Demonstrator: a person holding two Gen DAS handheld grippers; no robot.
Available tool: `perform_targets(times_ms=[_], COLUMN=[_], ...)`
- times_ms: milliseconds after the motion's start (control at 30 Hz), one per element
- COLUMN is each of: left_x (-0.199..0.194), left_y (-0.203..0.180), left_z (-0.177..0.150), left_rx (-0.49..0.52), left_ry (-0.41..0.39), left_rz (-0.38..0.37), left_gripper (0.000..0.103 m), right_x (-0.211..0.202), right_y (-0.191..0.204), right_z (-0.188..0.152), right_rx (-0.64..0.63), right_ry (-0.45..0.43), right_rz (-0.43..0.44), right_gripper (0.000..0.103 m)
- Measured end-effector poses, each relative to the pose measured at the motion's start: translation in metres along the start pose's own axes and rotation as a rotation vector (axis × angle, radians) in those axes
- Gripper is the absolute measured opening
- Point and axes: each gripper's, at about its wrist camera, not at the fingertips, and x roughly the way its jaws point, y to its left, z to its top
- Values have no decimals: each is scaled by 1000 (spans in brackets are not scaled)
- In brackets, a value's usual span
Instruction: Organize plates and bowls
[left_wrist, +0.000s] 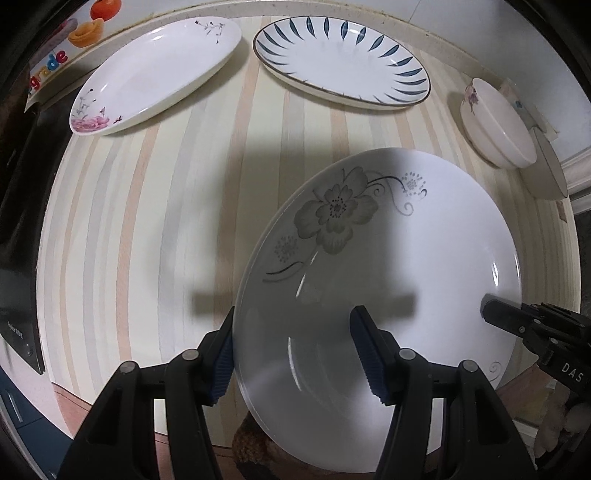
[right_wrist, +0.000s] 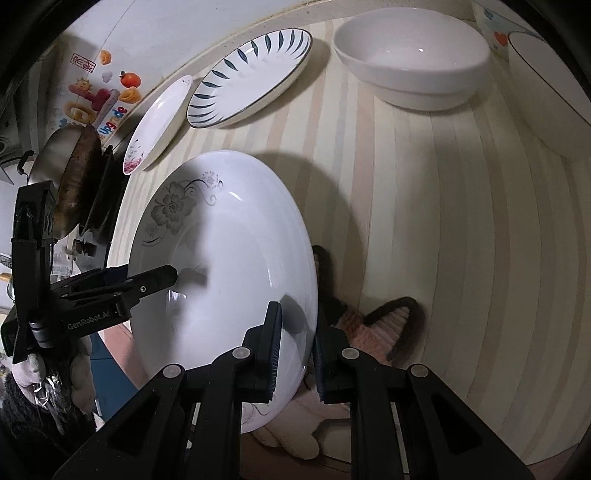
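A large white plate with a grey flower (left_wrist: 406, 266) is held tilted above the striped table; it also shows in the right wrist view (right_wrist: 229, 258). My left gripper (left_wrist: 295, 354) straddles its near-left rim, jaws apart with the rim against the left pad. My right gripper (right_wrist: 295, 354) is shut on its right rim; its fingertip (left_wrist: 495, 310) shows in the left wrist view. A pink-flowered oval plate (left_wrist: 155, 70) and a blue-leaf plate (left_wrist: 343, 59) lie at the back. A white bowl (right_wrist: 413, 59) stands at the back right.
The striped table (left_wrist: 147, 221) has its front edge just below the grippers. A second bowl with a dark rim (right_wrist: 550, 85) stands at the far right. A pan and dark stove (right_wrist: 77, 177) lie left of the table, against a stickered wall.
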Motion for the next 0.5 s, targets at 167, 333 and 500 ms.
perform_targets(times_ms=[167,333,500], left_x=[13,18,24], left_y=[1,-2,-4], left_z=[4,7,6], left_rx=[1,17,38], left_ry=[14,10,8], left_rz=[8,17,12], left_gripper=[56,56,56], right_x=[4,10,10], right_y=[-1,2,4], right_z=[-7,-11,-9], right_rx=[3,26,44], right_ry=[-5,-8,-15], right_rz=[-10,-16,-25], right_gripper=[17,17,17])
